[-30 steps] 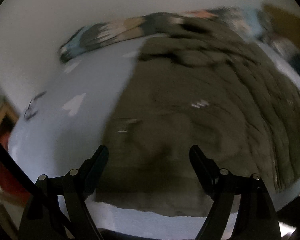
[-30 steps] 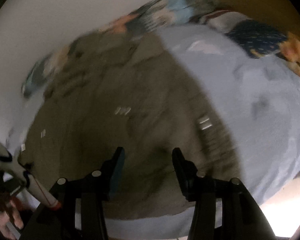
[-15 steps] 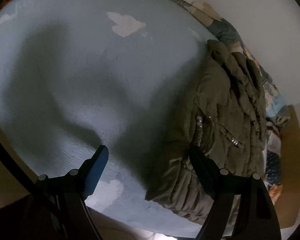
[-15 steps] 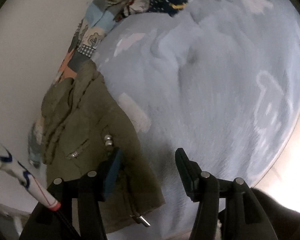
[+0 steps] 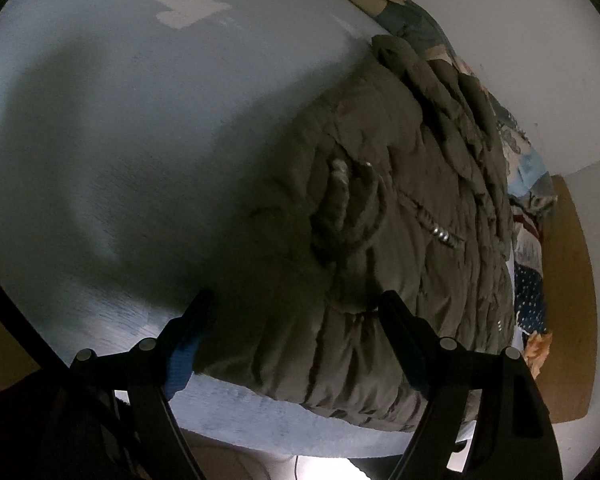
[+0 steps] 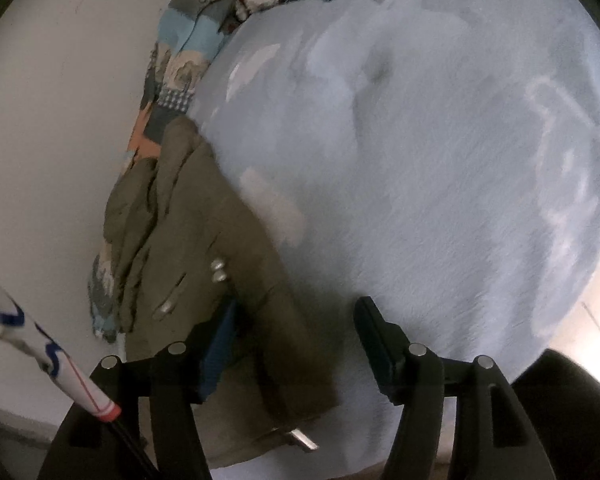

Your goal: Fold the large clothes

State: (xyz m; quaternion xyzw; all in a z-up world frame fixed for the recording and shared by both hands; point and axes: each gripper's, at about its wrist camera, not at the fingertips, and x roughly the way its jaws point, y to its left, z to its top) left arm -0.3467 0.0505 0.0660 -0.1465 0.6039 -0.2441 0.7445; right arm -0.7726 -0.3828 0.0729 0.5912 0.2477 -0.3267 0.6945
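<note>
Olive jacket (image 5: 380,216), bunched on bed

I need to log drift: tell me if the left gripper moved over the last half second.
Yes. The left gripper has moved toward the olive jacket: the jacket now lies between its open fingers, where half a second ago mostly the blue bedspread did.

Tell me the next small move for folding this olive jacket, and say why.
Probably lower the left gripper and close on the olive jacket near its hem. Both grippers' jaws are open, holding nothing, and the jacket lies bunched at the blue blanket edge.
</note>
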